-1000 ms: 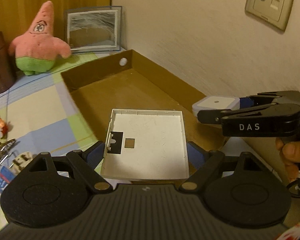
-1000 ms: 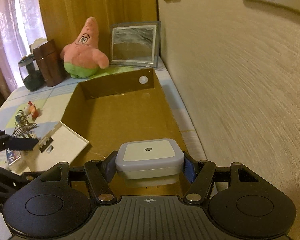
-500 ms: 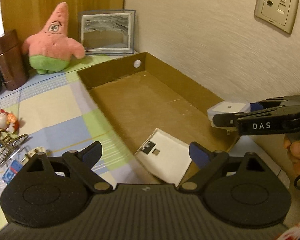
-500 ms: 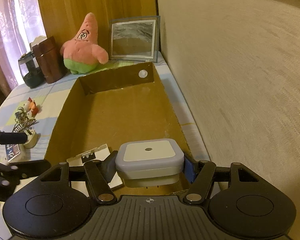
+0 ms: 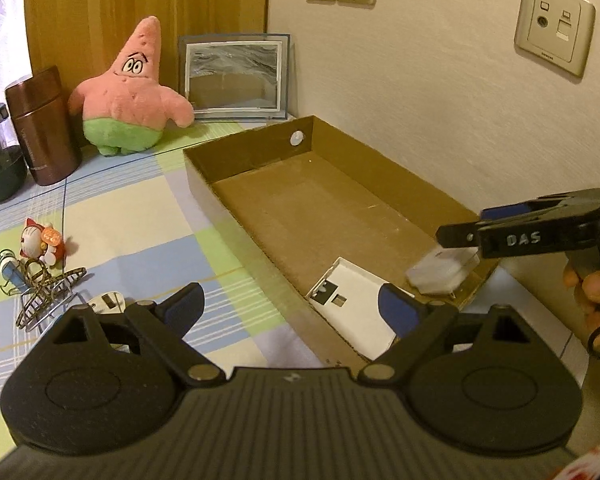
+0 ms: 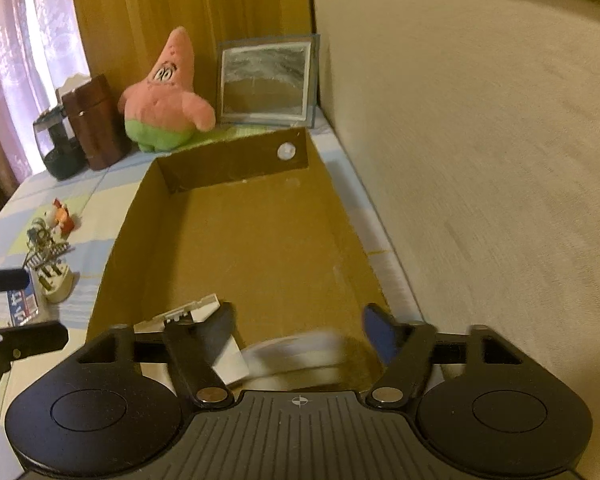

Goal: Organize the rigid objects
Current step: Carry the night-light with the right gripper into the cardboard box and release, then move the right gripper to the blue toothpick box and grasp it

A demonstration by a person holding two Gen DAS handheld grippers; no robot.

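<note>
A shallow brown cardboard box lies along the wall. A flat white square cover lies in its near corner. A white square night-light plug, blurred by motion, is in the box's near end, below my right gripper. My right gripper is open and empty above it. My left gripper is open and empty, above the box's near left wall and the cover.
On the checked cloth left of the box lie a white plug, a metal hair claw, a small red-and-white figurine and a small card. A pink starfish plush, brown flask and picture frame stand behind.
My left gripper let go of the white cover, which now lies in the box, and drew back. My right gripper opened and the night-light plug dropped out of it into the box.
</note>
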